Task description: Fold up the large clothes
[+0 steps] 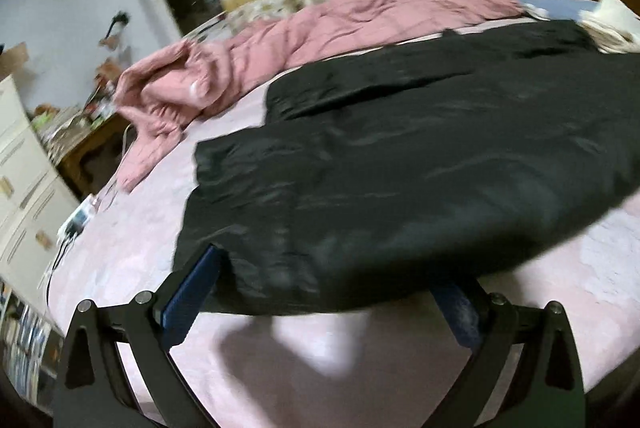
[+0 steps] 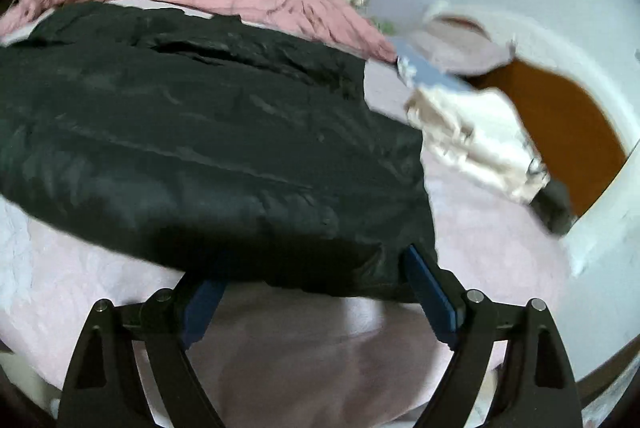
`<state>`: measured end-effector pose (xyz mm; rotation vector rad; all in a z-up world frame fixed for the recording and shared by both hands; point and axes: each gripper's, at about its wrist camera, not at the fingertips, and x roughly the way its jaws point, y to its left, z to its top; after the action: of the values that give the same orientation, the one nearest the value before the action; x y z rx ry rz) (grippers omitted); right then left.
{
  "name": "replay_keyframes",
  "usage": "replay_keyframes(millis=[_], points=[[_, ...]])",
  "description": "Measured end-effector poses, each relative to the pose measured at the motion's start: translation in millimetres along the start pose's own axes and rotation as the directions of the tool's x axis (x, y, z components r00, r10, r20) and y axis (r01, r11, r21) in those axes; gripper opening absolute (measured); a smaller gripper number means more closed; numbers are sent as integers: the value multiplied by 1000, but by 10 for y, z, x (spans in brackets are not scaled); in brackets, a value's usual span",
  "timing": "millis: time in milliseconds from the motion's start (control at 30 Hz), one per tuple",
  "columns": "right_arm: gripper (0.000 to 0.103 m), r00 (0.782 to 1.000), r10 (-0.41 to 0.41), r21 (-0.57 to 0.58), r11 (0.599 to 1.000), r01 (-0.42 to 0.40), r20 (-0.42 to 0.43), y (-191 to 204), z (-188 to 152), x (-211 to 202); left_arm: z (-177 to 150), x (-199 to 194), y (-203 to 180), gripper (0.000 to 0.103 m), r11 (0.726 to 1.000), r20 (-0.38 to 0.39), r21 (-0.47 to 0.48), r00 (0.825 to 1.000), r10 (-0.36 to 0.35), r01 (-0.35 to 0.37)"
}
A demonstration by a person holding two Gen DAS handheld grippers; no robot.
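Black jacket (image 1: 420, 164) lies spread flat across the middle of the bed (image 1: 132, 240), its near hem close to the bed's near edge, with a rumpled pink quilt (image 1: 320, 24) bunched along the far edge behind it. Left gripper (image 1: 320, 292) is at the hem's left corner, jaws spread wide, the hem lying loose between the blue pads. Right gripper (image 2: 316, 284) is at the hem's right corner, jaws apart too, clamped on nothing, and a pale folded garment (image 2: 476, 144) sits beside the jacket toward the bed's right edge.
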<state>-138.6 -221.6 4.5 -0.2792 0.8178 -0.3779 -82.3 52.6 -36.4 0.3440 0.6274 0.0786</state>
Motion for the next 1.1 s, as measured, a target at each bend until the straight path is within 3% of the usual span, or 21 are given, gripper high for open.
replay_keyframes(millis=[167, 300, 467, 500, 567, 667, 733, 933, 1100], points=[[87, 1000, 17, 35, 999, -17, 1, -62, 9, 33, -27, -51, 1, 100, 997, 70, 49, 996, 56, -59], [71, 999, 24, -4, 1000, -24, 32, 39, 22, -3, -18, -25, -54, 96, 994, 76, 74, 994, 74, -79], [43, 999, 17, -34, 999, -16, 30, 100, 26, 9, 12, -38, -5, 50, 999, 75, 41, 997, 3, -6], [42, 999, 12, -38, 999, -11, 36, 109, 21, 2, 10, -43, -11, 45, 999, 77, 47, 997, 6, -9], [31, 999, 10, -39, 999, -9, 43, 112, 21, -10, 9, -42, -19, 25, 998, 76, 53, 997, 17, -21], [20, 996, 45, -8, 999, -45, 77, 64, 22, -103, 18, -101, 55, 21, 1000, 68, 14, 997, -21, 20], [18, 993, 63, 17, 998, -65, 102, 15, 14, -206, 21, -210, 146, 20, 997, 75, -43, 996, -53, 57], [18, 974, 122, 108, 984, -144, 191, -236, -118, -690, 30, -622, 343, 19, 988, 131, -105, 986, -101, 116], [20, 971, 181, 135, 970, -203, 158, -299, -158, -705, 39, -636, 344, 20, 985, 96, -111, 988, -119, 129]])
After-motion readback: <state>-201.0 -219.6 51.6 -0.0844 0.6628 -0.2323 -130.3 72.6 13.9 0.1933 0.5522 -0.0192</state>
